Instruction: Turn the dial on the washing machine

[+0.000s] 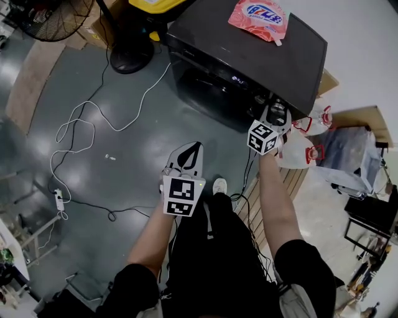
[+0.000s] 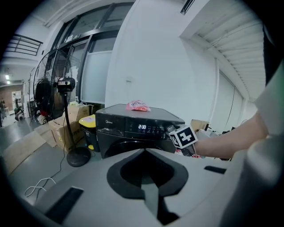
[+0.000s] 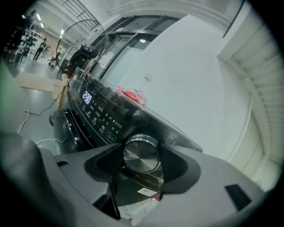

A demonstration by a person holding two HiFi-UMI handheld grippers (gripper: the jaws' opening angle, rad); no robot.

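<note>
The floor here is grey polished concrete, and a black front-loading washing machine [image 1: 249, 56] stands against a white wall. A pink detergent pouch [image 1: 258, 17] lies on the machine's lid, towards the back. On the control panel a lit display [image 2: 142, 127] reads 2:30.

Left of the machine is a standing fan [image 1: 130, 59], with a yellow bin [image 2: 86, 122] and cardboard boxes [image 2: 57, 131] beside it. A white cable [image 1: 74, 133] loops over the floor in front of the machine. Clear plastic bags [image 1: 298, 152] with red handles sit just off its right front corner.

The dial [image 3: 141, 154], a brushed-metal knob, sits at the right end of the machine's control panel, past the rows of buttons. The right gripper [image 1: 277, 118] is up against the panel there. Its jaws are clamped on the dial, one pad against each side of the knob, and the panel shows through the gap below. Its marker cube [image 1: 262, 138] faces up, back from the machine.

The left gripper [image 1: 194, 149] is held low, well back from the machine's front and pointing towards it. Its jaws are closed together with nothing between them.
</note>
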